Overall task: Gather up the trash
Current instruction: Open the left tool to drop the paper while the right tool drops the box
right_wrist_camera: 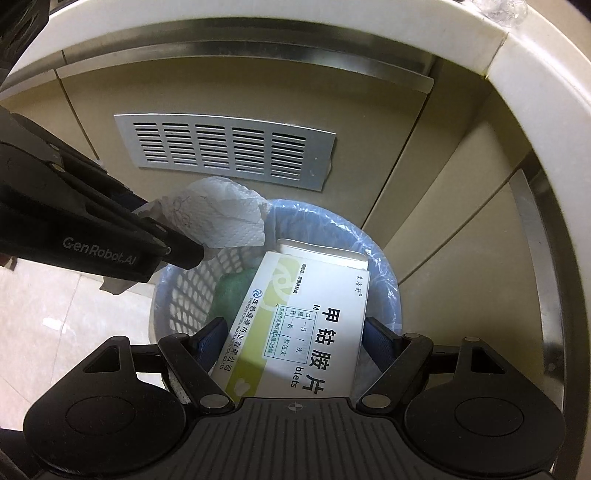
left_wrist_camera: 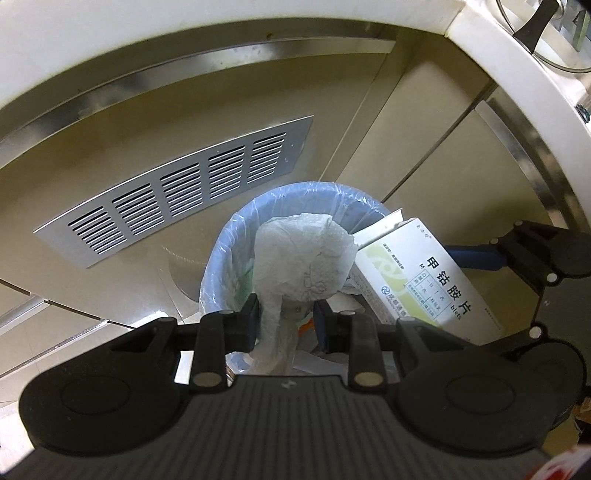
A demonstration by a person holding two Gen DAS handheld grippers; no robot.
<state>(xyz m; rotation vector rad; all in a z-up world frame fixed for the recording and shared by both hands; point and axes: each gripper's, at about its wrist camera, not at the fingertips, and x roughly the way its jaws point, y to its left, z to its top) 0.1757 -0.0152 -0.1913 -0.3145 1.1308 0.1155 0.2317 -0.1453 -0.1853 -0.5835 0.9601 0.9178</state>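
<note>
A crumpled white paper towel [left_wrist_camera: 303,258] sticks out between the fingers of my left gripper [left_wrist_camera: 286,319], which is shut on it right above a round basket bin [left_wrist_camera: 221,251] lined with a pale blue bag. My right gripper [right_wrist_camera: 295,339] is shut on a white and green medicine box [right_wrist_camera: 306,325], held tilted over the same bin [right_wrist_camera: 173,295]. From the right wrist view the left gripper [right_wrist_camera: 177,236] and its paper towel [right_wrist_camera: 221,214] show at the bin's left rim. The box [left_wrist_camera: 417,280] and the right gripper's fingers [left_wrist_camera: 476,254] appear on the right in the left wrist view.
Something green [right_wrist_camera: 229,291] and other scraps lie inside the bin. Behind it stands a beige cabinet front with a metal vent grille [right_wrist_camera: 229,151] and a white countertop edge [right_wrist_camera: 461,29] overhead. Pale floor tiles [right_wrist_camera: 55,314] spread to the left.
</note>
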